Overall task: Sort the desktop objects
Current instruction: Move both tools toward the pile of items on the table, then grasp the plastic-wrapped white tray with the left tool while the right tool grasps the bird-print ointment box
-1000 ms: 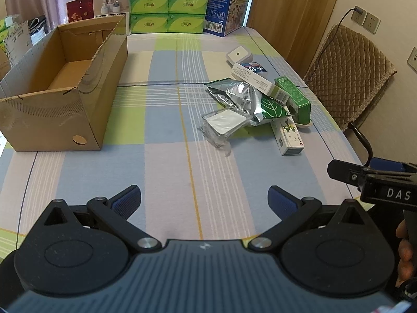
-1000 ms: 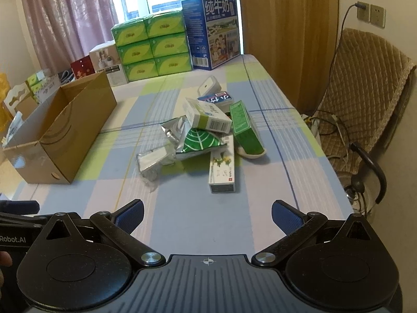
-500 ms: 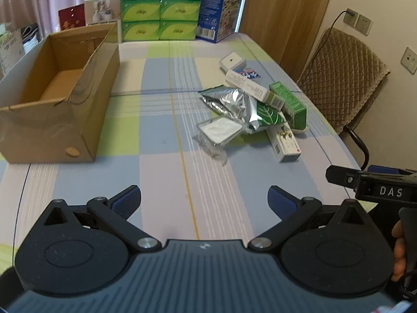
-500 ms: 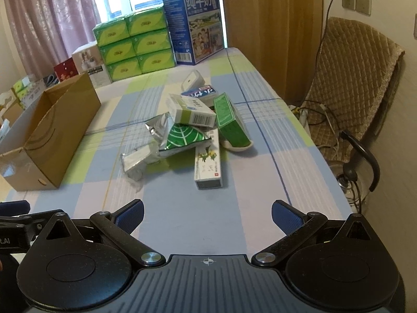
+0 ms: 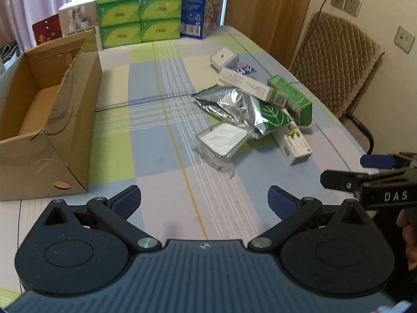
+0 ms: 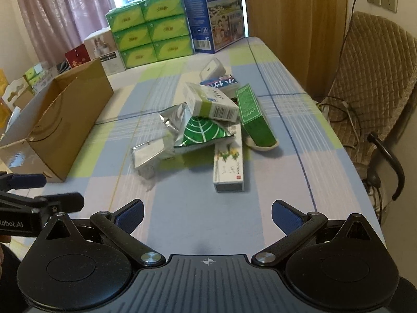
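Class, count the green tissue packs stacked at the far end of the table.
6 green tissue packs, stacked in two columns of three: top, middle, bottom. More may be hidden behind them.

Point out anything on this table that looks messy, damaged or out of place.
The items lie in a jumbled pile: a white-green box rests tilted on a crumpled foil pouch. The cardboard box has a torn, ragged rim.

"DAS" stood on the right gripper (image 5: 375, 167), seen right of the left fingers (image 5: 282, 203). "Robot.AI" marked the left gripper (image 6: 39, 190), left of the right fingers. "纯牛奶" headed the blue carton (image 6: 216, 13) far ahead.
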### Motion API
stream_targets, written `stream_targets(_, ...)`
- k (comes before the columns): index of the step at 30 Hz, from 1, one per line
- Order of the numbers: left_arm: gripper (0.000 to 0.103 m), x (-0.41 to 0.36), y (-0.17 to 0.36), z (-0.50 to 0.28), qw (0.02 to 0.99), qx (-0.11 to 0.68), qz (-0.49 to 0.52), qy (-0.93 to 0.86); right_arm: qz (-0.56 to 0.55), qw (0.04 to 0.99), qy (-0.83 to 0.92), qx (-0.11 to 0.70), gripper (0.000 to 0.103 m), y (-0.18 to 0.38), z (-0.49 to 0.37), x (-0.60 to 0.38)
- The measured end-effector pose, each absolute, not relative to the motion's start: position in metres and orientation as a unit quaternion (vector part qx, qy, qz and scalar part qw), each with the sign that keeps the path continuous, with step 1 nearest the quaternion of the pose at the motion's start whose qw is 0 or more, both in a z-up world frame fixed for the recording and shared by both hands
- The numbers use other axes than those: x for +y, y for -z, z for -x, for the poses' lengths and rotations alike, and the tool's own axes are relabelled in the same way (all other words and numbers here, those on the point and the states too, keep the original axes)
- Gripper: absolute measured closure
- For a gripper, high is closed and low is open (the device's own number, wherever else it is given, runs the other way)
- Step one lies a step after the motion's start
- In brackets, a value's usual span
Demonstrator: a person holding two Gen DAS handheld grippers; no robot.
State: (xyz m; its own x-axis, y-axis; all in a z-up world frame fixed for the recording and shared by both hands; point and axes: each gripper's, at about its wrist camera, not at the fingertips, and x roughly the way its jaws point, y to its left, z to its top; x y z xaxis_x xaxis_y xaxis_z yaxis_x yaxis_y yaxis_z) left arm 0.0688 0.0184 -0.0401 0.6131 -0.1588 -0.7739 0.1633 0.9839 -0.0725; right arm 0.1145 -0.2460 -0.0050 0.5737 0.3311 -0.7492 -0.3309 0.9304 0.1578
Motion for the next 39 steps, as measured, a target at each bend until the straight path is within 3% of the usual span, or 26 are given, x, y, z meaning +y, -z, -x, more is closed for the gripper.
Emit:
stream_targets(13, 0.001, 0.018, 0.069, -0.095, 0.885, 0.452, -0.019, 0.109, 0.012, 0.876, -0.174, 0.45, 0.002, 0.033, -0.14, -0.238)
stream_targets(39, 0.002, -0.004, 0.084, -0.141, 0.889, 0.411, -0.085, 0.18, 0.04, 0.876, -0.164, 0.452, 0.002, 0.062, -0.179, -0.231)
